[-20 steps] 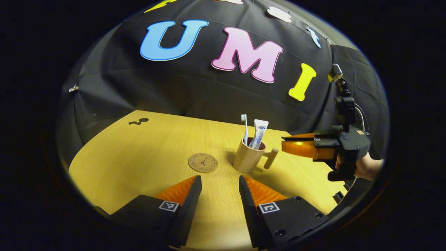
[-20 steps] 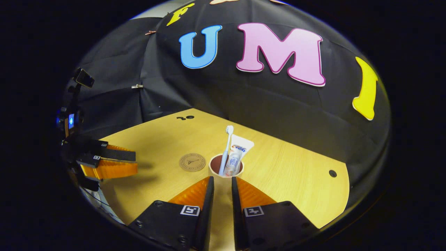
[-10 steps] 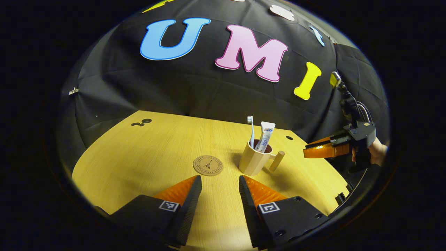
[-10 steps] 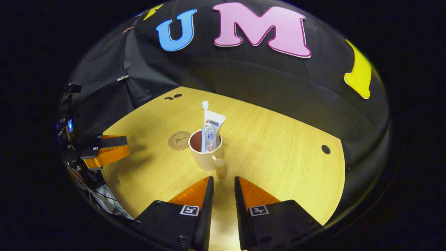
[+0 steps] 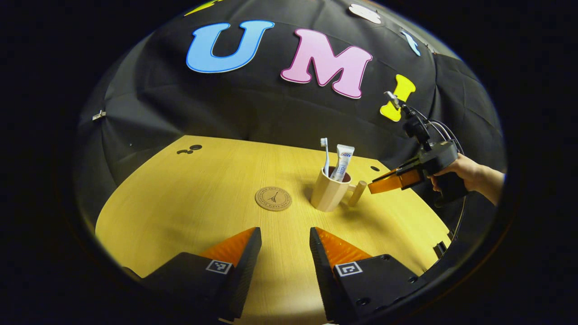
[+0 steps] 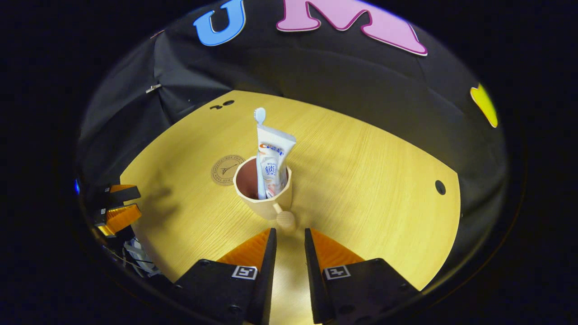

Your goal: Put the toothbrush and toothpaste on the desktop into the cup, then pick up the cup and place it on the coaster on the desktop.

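The right gripper (image 5: 375,186) has drawn back from over the cup (image 5: 328,194), then dropped low and closed in on the cup's handle (image 6: 285,220), its narrowly parted fingertips just short of it.

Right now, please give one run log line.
toothbrush, toothpaste: in cup | cup: beside coaster | right gripper: open, near handle
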A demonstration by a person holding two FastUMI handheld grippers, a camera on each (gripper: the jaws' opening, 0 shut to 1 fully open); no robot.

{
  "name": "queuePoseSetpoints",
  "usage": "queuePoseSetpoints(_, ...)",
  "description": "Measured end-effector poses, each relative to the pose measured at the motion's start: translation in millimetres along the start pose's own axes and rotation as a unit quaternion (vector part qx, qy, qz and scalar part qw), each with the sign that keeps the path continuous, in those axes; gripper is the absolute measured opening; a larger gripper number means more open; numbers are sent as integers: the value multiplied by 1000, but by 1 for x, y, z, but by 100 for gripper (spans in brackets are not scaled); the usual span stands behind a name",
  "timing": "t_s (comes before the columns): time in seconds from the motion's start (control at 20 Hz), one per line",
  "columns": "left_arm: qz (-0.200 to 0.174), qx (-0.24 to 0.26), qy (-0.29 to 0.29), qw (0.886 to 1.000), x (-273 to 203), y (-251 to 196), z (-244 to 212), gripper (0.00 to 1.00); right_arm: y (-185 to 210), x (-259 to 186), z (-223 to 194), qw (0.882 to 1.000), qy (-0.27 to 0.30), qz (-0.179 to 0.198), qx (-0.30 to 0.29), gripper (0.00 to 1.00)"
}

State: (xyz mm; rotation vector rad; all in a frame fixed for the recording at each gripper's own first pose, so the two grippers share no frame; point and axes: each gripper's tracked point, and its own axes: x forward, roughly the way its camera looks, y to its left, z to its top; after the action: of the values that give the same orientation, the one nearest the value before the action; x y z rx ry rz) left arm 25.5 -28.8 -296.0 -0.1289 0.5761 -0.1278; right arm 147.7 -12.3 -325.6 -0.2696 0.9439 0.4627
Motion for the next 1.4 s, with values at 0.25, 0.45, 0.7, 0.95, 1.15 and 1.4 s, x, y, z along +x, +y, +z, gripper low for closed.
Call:
queuePoseSetpoints(0.25,18,-13,5,1000,-7,15,-7,69,3,20,-1,999,39,10,-18,43)
queuePoseSetpoints(0.45,32,-31,2,999,-8,24,-8,69,3,34,-8,997,71,13,-34,41)
queuePoseSetpoints(0.7,41,-40,3,998,-6,29,-11,68,5,48,-6,995,90,17,-48,43)
queuePoseSetpoints(0.95,51,-48,5,998,-2,38,-12,68,9,66,-8,991,115,25,-61,45)
queuePoseSetpoints(1.15,58,-54,7,997,1,45,-14,68,11,76,-16,987,143,33,-63,46)
queuePoseSetpoints(1.4,62,-62,10,996,5,51,-18,68,13,83,-21,982,170,38,-77,49)
